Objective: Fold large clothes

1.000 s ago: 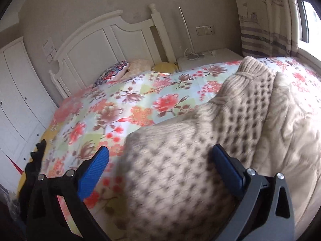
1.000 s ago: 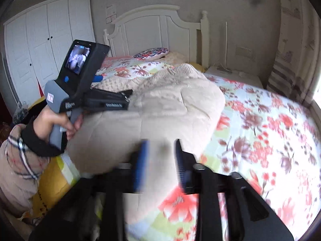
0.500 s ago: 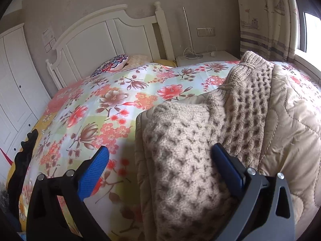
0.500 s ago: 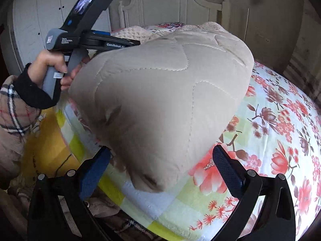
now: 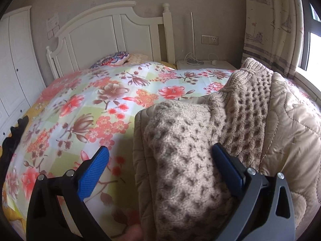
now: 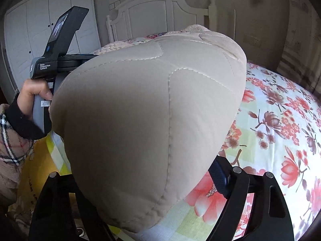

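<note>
A beige quilted jacket (image 5: 289, 132) with tan knitted sleeves (image 5: 186, 160) lies folded on the floral bed near its foot. In the left wrist view my left gripper (image 5: 160, 164) is open, its jaws wide apart over the knitted sleeve end, gripping nothing. In the right wrist view the quilted jacket (image 6: 152, 110) bulges close to the camera and fills the space between the open jaws of my right gripper (image 6: 144, 180). Its left finger is hidden behind the cloth. The left hand-held gripper (image 6: 58, 60) shows at the jacket's left side.
The floral bedspread (image 5: 104, 108) covers the bed up to a white headboard (image 5: 112, 34) with pillows (image 5: 114, 59). A white nightstand (image 5: 204, 64) and a curtain (image 5: 268, 26) stand at the right. White wardrobes (image 6: 40, 28) stand at the left.
The right gripper opened from nearly shut and moved in close to the jacket. The left gripper stayed open and drew back a little from the knitted sleeve.
</note>
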A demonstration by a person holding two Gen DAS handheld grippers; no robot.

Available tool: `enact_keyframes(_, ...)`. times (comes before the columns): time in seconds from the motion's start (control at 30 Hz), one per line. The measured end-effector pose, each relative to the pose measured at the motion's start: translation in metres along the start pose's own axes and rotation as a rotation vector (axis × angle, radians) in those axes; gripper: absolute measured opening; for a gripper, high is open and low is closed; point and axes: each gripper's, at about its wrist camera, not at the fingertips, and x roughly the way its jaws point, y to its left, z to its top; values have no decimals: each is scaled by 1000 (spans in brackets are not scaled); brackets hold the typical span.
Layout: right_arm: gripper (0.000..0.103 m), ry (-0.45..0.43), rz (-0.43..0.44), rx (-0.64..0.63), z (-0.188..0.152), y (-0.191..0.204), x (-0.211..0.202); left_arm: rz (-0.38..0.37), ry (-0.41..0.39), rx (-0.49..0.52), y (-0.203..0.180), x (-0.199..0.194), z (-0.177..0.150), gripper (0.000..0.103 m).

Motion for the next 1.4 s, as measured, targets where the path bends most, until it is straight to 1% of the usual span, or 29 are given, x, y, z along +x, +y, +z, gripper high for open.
enact_keyframes(0.1, 77, -9, -31, -40, -3, 7, -3, -36, 53, -27, 5, 6, -1, 101)
enact_keyframes(0.23, 77, -13, -46, -63, -4, 9, -3, -84, 105, -68, 11, 13, -5, 101)
enact_keyframes(0.33, 77, -17, -55, -70, -4, 10, -3, -153, 144, -126, 19, 19, -10, 101)
enact_keyframes(0.37, 77, -18, -57, -70, -4, 11, -3, -164, 141, -133, 20, 20, -10, 101)
enact_keyframes(0.43, 77, -25, -67, -74, -3, 10, -1, -164, 104, -115, 17, 19, -11, 101)
enact_keyframes(0.53, 72, -46, -94, -75, -3, 9, -5, -138, 50, -96, 7, 18, -9, 101)
enact_keyframes(0.63, 67, -59, -135, -53, -1, -3, -9, -141, 36, -115, -5, 25, -1, 101)
enact_keyframes(0.7, 66, -63, -172, -43, 0, -13, -10, -148, 20, -107, -18, 31, 7, 101)
enact_keyframes(0.87, 64, -69, -284, -17, -1, -49, -15, -198, -12, -52, -70, 58, 36, 101)
enact_keyframes(0.93, 64, -56, -315, -1, 3, -71, -13, -201, -17, -42, -90, 67, 46, 101)
enact_keyframes(1.0, 64, -41, -333, 11, 9, -93, -7, -182, -29, -31, -110, 74, 56, 101)
enact_keyframes(1.07, 65, -8, -326, 58, 15, -112, -2, -163, -37, -22, -122, 80, 63, 101)
enact_keyframes(1.13, 65, 3, -348, 66, 18, -119, -5, -150, -35, -18, -128, 81, 66, 101)
enact_keyframes(1.2, 66, 20, -356, 52, 18, -115, -16, -143, -44, -5, -130, 77, 65, 101)
enact_keyframes(1.23, 68, -3, -343, 61, 17, -111, -28, -141, -48, -1, -130, 74, 64, 101)
enact_keyframes(1.27, 73, -37, -320, 78, 16, -106, -42, -142, -48, 0, -129, 72, 62, 101)
enact_keyframes(1.3, 75, -84, -291, 101, 14, -106, -58, -142, -47, -1, -129, 69, 61, 101)
enact_keyframes(1.4, 75, -239, -263, 127, 21, -103, -96, -120, -52, 1, -126, 58, 55, 101)
